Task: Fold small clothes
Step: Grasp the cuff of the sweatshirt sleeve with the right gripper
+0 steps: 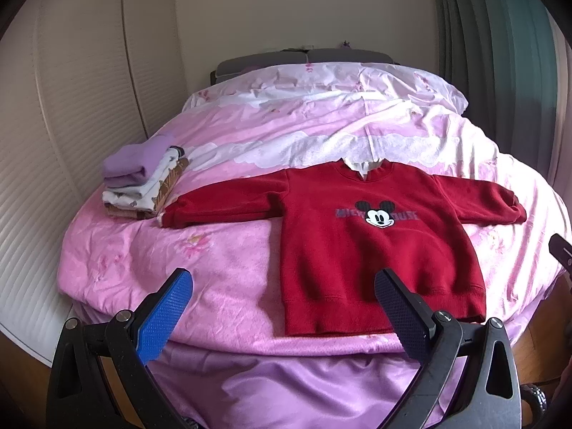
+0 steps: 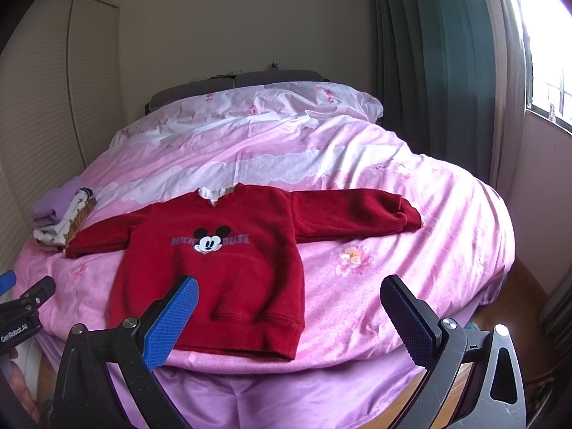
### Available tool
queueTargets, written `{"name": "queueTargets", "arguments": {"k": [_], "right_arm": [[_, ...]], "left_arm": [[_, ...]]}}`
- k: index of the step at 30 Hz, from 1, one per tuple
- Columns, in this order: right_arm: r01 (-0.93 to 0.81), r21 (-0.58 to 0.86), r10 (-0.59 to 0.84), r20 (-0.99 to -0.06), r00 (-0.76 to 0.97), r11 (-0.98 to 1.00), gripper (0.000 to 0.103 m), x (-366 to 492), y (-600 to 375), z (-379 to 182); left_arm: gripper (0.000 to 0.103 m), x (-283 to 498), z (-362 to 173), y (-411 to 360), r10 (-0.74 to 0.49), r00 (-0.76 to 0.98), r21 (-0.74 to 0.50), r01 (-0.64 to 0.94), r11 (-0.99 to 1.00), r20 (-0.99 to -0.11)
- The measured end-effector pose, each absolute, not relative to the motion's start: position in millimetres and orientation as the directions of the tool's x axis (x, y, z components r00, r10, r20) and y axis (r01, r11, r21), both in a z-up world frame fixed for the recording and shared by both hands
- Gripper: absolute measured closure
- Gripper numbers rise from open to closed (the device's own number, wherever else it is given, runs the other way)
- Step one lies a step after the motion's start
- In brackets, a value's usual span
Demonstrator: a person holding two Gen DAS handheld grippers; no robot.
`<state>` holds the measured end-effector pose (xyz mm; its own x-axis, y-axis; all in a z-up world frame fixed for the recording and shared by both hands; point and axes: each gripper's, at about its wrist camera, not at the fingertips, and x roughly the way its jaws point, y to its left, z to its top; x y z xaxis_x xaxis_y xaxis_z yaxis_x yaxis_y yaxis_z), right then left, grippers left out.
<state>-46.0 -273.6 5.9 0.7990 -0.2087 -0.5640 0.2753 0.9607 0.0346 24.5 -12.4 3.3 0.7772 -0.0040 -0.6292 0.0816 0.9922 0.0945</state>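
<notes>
A small red sweatshirt (image 1: 357, 236) with a Mickey Mouse print lies flat, front up, sleeves spread, on the pink bed; it also shows in the right wrist view (image 2: 221, 261). My left gripper (image 1: 282, 286) is open and empty, hovering over the bed's near edge by the sweatshirt's hem. My right gripper (image 2: 289, 296) is open and empty, above the hem's right corner. A stack of folded clothes (image 1: 143, 182) lies at the left, touching the left sleeve's cuff; it also shows in the right wrist view (image 2: 62, 218).
The pink quilt (image 1: 214, 261) covers the whole bed (image 2: 393, 250). A white louvred wardrobe (image 1: 71, 107) stands at the left, green curtains (image 2: 429, 71) and a window at the right. The left gripper shows at the right view's left edge (image 2: 25, 307).
</notes>
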Motion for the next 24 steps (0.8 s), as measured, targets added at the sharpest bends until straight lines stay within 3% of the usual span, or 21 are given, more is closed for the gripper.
{"name": "queueTargets", "arguments": {"k": [8, 16, 24], "right_arm": [[0.332, 0.079, -0.226, -0.584, 0.78, 0.94, 0.0, -12.0, -320.1, 3.7], [0.443, 0.127, -0.29, -0.593, 0.751, 0.888, 0.0, 23.2, -395.6, -7.6], [0.538, 0.247, -0.283, -0.637, 0.717, 0.806, 0.001, 63.4, -481.6, -32.9]], "left_arm": [[0.0, 62.7, -0.6, -59.8, -0.026, 0.784, 0.099, 0.112, 0.989, -0.62], [0.0, 116.9, -2.0, -154.8, -0.107, 0.802, 0.096, 0.2, 0.975, -0.588], [0.0, 163.8, -22.1, -227.5, -0.145, 0.79, 0.09, 0.246, 0.965, -0.595]]}}
